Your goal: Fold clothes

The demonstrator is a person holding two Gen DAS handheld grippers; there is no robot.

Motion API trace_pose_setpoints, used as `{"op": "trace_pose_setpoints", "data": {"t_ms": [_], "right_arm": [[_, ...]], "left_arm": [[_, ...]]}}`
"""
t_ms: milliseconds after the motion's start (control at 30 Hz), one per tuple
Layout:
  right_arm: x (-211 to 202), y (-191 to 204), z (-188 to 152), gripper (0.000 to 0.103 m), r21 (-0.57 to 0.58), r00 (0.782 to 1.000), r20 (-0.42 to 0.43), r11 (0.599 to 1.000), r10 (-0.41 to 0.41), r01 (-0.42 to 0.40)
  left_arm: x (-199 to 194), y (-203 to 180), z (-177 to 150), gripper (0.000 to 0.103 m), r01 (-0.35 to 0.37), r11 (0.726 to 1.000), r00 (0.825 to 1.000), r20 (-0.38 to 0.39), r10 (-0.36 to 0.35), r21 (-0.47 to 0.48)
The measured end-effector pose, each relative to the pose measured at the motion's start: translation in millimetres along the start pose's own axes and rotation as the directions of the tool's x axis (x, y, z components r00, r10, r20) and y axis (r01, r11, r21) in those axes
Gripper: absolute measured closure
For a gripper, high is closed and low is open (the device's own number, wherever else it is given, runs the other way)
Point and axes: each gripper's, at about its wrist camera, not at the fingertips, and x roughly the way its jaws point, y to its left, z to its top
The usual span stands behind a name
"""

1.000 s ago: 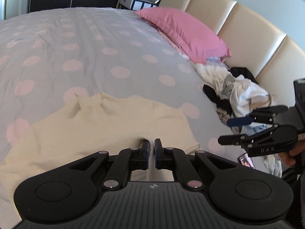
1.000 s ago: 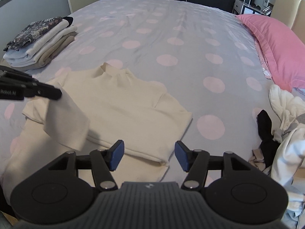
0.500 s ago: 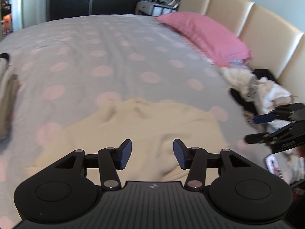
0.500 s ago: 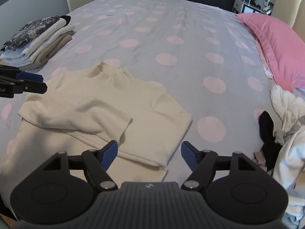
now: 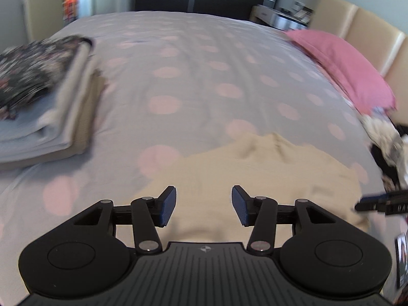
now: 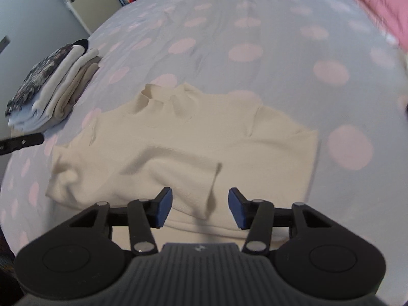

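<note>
cream top [image 6: 193, 137] under right gripper [image 6: 200, 207], jaws closing, nothing gripped

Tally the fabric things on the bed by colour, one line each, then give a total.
Cream: 1, the cream top spread flat
Pink: 1, the pink pillow
Mixed: 1, the folded stack, dark floral piece on top
Mixed: 1, the unfolded heap, white and black
Total: 4

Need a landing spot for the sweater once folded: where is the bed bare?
Bare bedspread lies beyond the sweater, between the folded stack and pink pillow. Crowded: the loose clothes pile below the pillow.
</note>
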Motion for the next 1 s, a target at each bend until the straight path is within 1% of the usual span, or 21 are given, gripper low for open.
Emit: {"op": "trace_pose_setpoints", "data": {"t_ms": [100,233,333,367,433,467,500,533,633,667,767,833,933,1000], "right_arm": [[16.9,-1.5,4.5,0.050,0.064,1.000,0.008,0.998,-0.001,0.000],[34.9,-2.1,11.8,0.050,0.080,0.999,0.031,0.996,-0.035,0.032],[46.8,-5.1,14.3,0.049,0.109,0.998,0.031,0.993,-0.052,0.049],[50.2,-6.6,14.3,0.050,0.131,0.999,0.032,0.991,-0.032,0.028],[54.8,-2.6,13.1,0.070,0.131,1.000,0.023,0.991,-0.006,0.003],[57.1,-0.6,12.5,0.095,0.131,1.000,0.019,0.991,0.007,-0.010],[55.3,4.1,11.9,0.100,0.108,1.000,0.022,0.994,-0.002,0.000],[53.4,8.8,11.4,0.100,0.085,1.000,0.025,0.996,-0.012,0.010],[33.5,16.5,15.3,0.100,0.085,0.997,0.070,0.996,0.023,-0.029],[23.8,19.6,17.9,0.100,0.078,0.995,0.098,0.996,0.031,-0.039],[-9.2,21.2,27.9,0.100,0.078,0.980,0.191,0.995,0.049,-0.065],[-25.6,16.7,33.6,0.100,0.090,0.972,0.225,0.992,0.063,-0.085],[-44.1,5.2,37.7,0.100,0.123,0.962,0.270,0.990,0.028,-0.063],[-53.2,-3.3,40.5,0.100,0.143,0.960,0.279,0.989,-0.014,-0.027]], "left_arm": [[-0.1,17.9,3.6,0.057,0.007,0.997,1.000,0.002,-0.007,-0.077],[2.9,27.1,4.0,0.057,0.007,0.996,1.000,-0.003,-0.007,-0.089],[5.3,31.1,3.3,0.057,-0.005,0.996,1.000,-0.013,0.004,-0.091],[6.0,32.2,2.9,0.057,-0.007,0.995,1.000,-0.013,0.006,-0.095],[7.2,35.6,2.0,0.057,-0.014,0.995,1.000,-0.014,0.013,-0.103],[7.6,37.8,1.4,0.057,-0.020,0.994,1.000,-0.015,0.018,-0.107],[8.0,40.0,0.7,0.057,-0.025,0.994,1.000,-0.016,0.023,-0.111],[8.6,42.1,0.4,0.057,-0.030,0.993,0.999,-0.018,0.028,-0.118],[10.0,47.6,-0.4,0.057,-0.039,0.989,0.999,-0.020,0.037,-0.143],[10.3,48.8,-0.8,0.057,-0.040,0.988,0.999,-0.020,0.037,-0.147],[11.7,49.0,-1.8,0.057,-0.043,0.988,0.999,-0.024,0.040,-0.149],[12.7,47.6,-2.4,0.057,-0.043,0.989,0.999,-0.029,0.040,-0.145],[14.3,45.3,-3.6,0.057,-0.044,0.990,0.999,-0.034,0.040,-0.135],[15.6,44.0,-4.4,0.057,-0.045,0.991,0.998,-0.037,0.041,-0.128]]}}
